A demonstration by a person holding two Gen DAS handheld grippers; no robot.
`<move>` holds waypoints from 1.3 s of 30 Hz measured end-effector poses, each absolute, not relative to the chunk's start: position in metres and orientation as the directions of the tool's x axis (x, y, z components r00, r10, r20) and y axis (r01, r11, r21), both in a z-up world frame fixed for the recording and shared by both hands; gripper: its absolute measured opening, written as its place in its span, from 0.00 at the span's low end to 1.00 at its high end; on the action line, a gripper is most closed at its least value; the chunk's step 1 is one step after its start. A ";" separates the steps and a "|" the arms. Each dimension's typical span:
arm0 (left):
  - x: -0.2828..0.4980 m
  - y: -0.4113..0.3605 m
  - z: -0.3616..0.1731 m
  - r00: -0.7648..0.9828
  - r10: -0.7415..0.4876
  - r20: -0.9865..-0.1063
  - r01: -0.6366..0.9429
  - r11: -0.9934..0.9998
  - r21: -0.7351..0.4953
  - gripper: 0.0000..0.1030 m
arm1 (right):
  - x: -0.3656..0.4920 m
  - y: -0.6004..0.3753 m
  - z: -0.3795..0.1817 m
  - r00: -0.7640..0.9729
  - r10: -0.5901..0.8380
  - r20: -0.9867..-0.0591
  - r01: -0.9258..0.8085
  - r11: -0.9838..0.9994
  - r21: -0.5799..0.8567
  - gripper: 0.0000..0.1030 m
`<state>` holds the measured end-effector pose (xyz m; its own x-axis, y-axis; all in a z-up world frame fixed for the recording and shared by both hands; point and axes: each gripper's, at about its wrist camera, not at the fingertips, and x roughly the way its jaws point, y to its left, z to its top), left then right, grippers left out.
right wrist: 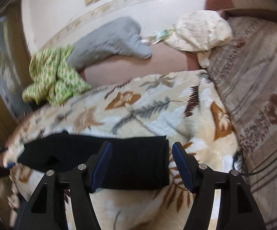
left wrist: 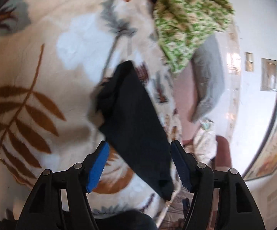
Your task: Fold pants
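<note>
The black pants (left wrist: 132, 115) lie as a long folded strip on a cream blanket with a leaf print (left wrist: 33, 72). My left gripper (left wrist: 139, 164) is open and hovers over the near end of the strip, holding nothing. In the right wrist view the pants (right wrist: 138, 163) lie flat across the blanket (right wrist: 138, 103), with a neat folded edge at the right. My right gripper (right wrist: 141, 164) is open just above that folded end, holding nothing.
A crumpled green patterned garment (left wrist: 188, 21) lies at the blanket's far edge, also in the right wrist view (right wrist: 54, 76). A grey quilted cloth (right wrist: 111, 40) and a cream pillow (right wrist: 199, 32) lie beyond. A striped bed cover (right wrist: 257, 88) lies at the right.
</note>
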<state>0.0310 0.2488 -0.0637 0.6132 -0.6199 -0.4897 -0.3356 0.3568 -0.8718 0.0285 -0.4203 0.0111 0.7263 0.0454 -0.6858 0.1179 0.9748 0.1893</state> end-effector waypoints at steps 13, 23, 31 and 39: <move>0.035 0.245 -0.067 0.639 -0.599 -0.482 -0.298 0.385 -0.874 0.05 | 0.035 -0.400 -0.006 0.680 0.051 -0.731 0.061 0.990 0.126 0.65; 0.060 0.224 -0.043 0.666 -0.501 -0.553 -0.219 0.578 -0.786 0.03 | 0.023 -0.462 -0.010 0.737 0.163 -0.656 0.228 0.854 0.468 0.65; 0.051 0.215 -0.048 0.644 -0.499 -0.579 -0.203 0.619 -0.759 0.04 | 0.006 -0.520 -0.064 0.784 0.458 -0.420 0.272 0.355 0.894 0.69; 0.060 0.212 -0.054 0.630 -0.513 -0.583 -0.224 0.598 -0.769 0.07 | 0.032 -0.493 -0.094 0.638 0.574 -0.513 0.382 0.343 0.858 0.69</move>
